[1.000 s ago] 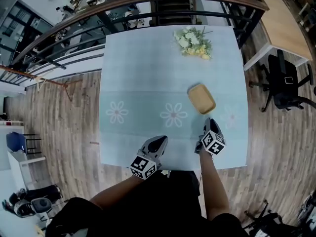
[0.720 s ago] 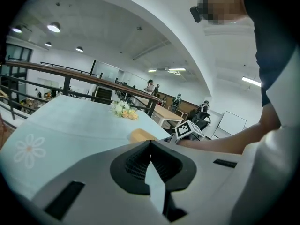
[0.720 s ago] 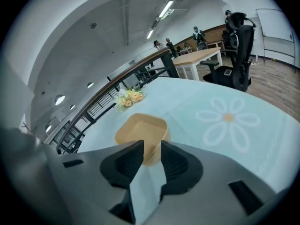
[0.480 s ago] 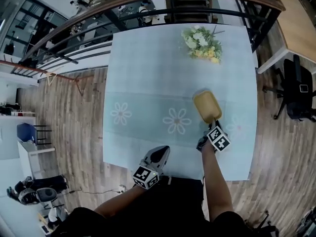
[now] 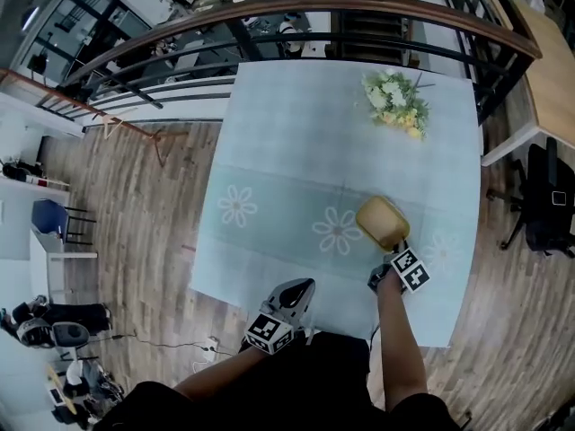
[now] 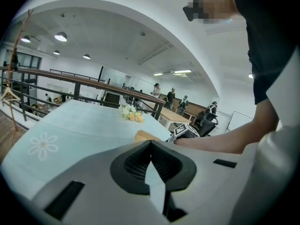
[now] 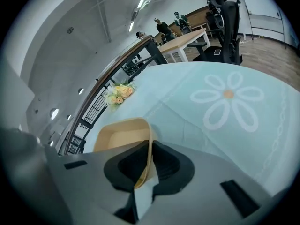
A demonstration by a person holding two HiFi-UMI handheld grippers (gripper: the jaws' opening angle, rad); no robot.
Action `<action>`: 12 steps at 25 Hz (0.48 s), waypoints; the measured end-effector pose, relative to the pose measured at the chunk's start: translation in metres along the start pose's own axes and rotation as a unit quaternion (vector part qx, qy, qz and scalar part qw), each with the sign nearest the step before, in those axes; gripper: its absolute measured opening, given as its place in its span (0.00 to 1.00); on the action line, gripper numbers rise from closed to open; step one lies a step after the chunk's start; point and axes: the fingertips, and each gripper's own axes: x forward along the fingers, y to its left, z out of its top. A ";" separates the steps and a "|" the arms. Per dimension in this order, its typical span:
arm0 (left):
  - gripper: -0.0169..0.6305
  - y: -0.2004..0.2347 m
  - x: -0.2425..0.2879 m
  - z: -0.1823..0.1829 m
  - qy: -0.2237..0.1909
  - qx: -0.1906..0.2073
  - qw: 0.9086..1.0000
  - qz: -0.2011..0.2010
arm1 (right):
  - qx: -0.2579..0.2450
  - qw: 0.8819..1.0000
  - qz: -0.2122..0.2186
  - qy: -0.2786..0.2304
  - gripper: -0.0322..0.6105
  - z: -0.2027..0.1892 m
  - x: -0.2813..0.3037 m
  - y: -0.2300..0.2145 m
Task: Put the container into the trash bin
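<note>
The tan container [image 5: 380, 222] is a shallow, empty tray, tipped up over the right half of the pale blue table [image 5: 296, 178]. My right gripper [image 5: 396, 249] is shut on its near rim, and in the right gripper view the rim of the container [image 7: 123, 135] runs between the jaws. My left gripper [image 5: 296, 290] hangs at the table's near edge, shut and holding nothing. From the left gripper view, the container [image 6: 146, 136] and the right gripper [image 6: 180, 131] show beyond the left gripper's jaws [image 6: 151, 150]. No trash bin is in view.
A bunch of white and yellow flowers [image 5: 396, 102] lies at the far right corner of the table. A railing [image 5: 296, 12] runs behind the table. A black office chair [image 5: 550, 200] stands to the right on the wooden floor [image 5: 135, 214].
My right gripper reached forward to the container, closed on its near rim and tipped it up off the table. The left gripper stayed at the near edge. The head view has shifted.
</note>
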 end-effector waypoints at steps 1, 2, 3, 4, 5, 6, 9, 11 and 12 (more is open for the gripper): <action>0.05 0.004 -0.006 -0.001 -0.006 -0.003 1.000 0.006 | -0.007 1.000 0.004 0.000 0.13 -0.003 -0.005 0.003; 0.05 0.008 -0.015 -0.003 -0.011 -0.006 1.000 0.012 | -0.012 1.000 0.007 0.000 0.12 -0.007 -0.012 0.006; 0.05 0.014 -0.025 -0.006 -0.015 -0.009 1.000 0.018 | -0.016 1.000 0.010 0.000 0.12 -0.015 -0.019 0.010; 0.05 0.021 -0.036 -0.009 -0.018 -0.011 1.000 0.023 | -0.018 1.000 0.012 0.000 0.12 -0.025 -0.028 0.014; 0.05 0.028 -0.050 -0.012 -0.021 -0.014 0.999 0.028 | -0.019 1.000 0.014 -0.001 0.12 -0.037 -0.037 0.020; 0.05 0.035 -0.063 -0.014 -0.025 -0.017 0.999 0.034 | -0.022 1.000 0.017 0.000 0.12 -0.048 -0.046 0.027; 0.05 0.047 -0.099 -0.021 -0.050 -0.033 0.997 0.058 | -0.051 0.998 0.034 0.010 0.12 -0.077 -0.068 0.054; 0.05 0.056 -0.126 -0.025 -0.068 -0.047 0.994 0.070 | -0.079 0.996 0.043 0.020 0.12 -0.101 -0.083 0.074; 0.05 0.062 -0.141 -0.026 -0.076 -0.053 0.993 0.075 | -0.093 0.994 0.046 0.024 0.12 -0.116 -0.091 0.085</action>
